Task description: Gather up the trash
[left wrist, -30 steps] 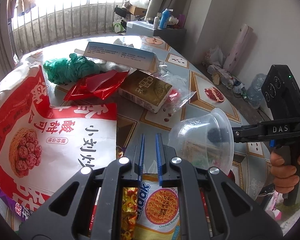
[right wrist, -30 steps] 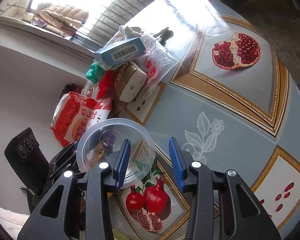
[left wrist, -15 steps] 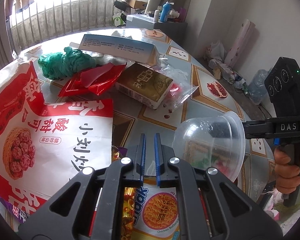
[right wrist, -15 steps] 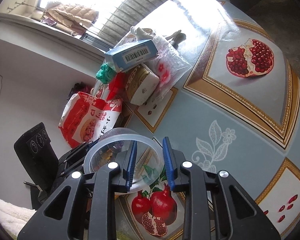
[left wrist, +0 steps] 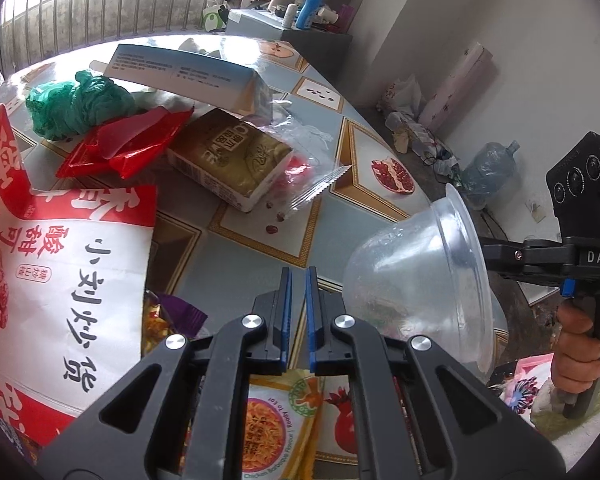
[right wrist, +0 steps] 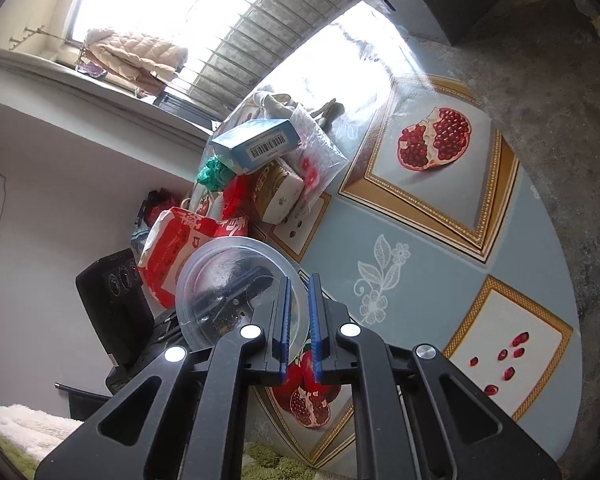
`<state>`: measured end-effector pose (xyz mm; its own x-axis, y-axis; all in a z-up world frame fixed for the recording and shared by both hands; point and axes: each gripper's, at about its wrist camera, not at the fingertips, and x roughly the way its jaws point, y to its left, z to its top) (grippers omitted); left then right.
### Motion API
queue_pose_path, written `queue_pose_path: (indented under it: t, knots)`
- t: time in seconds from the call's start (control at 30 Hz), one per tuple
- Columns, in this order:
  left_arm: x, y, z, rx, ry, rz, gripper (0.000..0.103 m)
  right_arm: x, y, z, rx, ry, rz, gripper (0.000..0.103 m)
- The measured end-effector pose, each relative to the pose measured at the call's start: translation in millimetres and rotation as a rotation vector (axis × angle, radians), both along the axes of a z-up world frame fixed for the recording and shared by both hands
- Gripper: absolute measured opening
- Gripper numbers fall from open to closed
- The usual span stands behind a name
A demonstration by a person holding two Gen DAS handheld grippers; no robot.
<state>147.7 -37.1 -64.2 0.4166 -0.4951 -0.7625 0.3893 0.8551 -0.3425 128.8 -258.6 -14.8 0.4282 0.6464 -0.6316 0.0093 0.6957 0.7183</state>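
A clear plastic bowl (left wrist: 420, 280) hangs tilted on its side in the air at the table's right edge. My right gripper (right wrist: 298, 304) is shut on the bowl's rim (right wrist: 236, 292). My left gripper (left wrist: 297, 292) is shut and empty, low over a noodle packet (left wrist: 276, 424) beside a big red and white snack bag (left wrist: 60, 272). Farther back lie a gold carton (left wrist: 236, 160), a red wrapper (left wrist: 128, 144), a green plastic bag (left wrist: 76, 104), a blue and white box (left wrist: 188, 76) and a clear plastic bag (left wrist: 308, 168).
The round table (right wrist: 420, 240) has a blue cloth with pomegranate pictures. A cabinet (left wrist: 300, 36) with bottles stands behind it. A water jug (left wrist: 488, 168) and bags lie on the floor at the right wall. A green rug (right wrist: 284, 460) lies below the table edge.
My right gripper closed onto the bowl's rim and lifted the bowl up and to the right, tipping it on its side. My left gripper stayed shut and shifted slightly.
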Motion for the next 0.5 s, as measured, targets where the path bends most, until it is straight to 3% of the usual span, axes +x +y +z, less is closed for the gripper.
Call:
queue_pose_path:
  t: [0.2, 0.27, 0.5]
  knots:
    - [-3.4, -16.1, -4.1, -0.018, 0.025, -0.044, 0.004, -8.8, -11.1, 16.4, -0.092, -0.023, -0.035, 0.009]
    - [-4.4, -18.0, -6.3, -0.014, 0.041, -0.046, 0.008, -9.8, -12.4, 17.3, -0.134, -0.023, -0.046, 0.009]
    - [-6.8, 10.7, 5.6, -0.027, -0.004, 0.039, 0.014, -7.4, -11.3, 10.8, -0.143, -0.005, -0.058, 0.009]
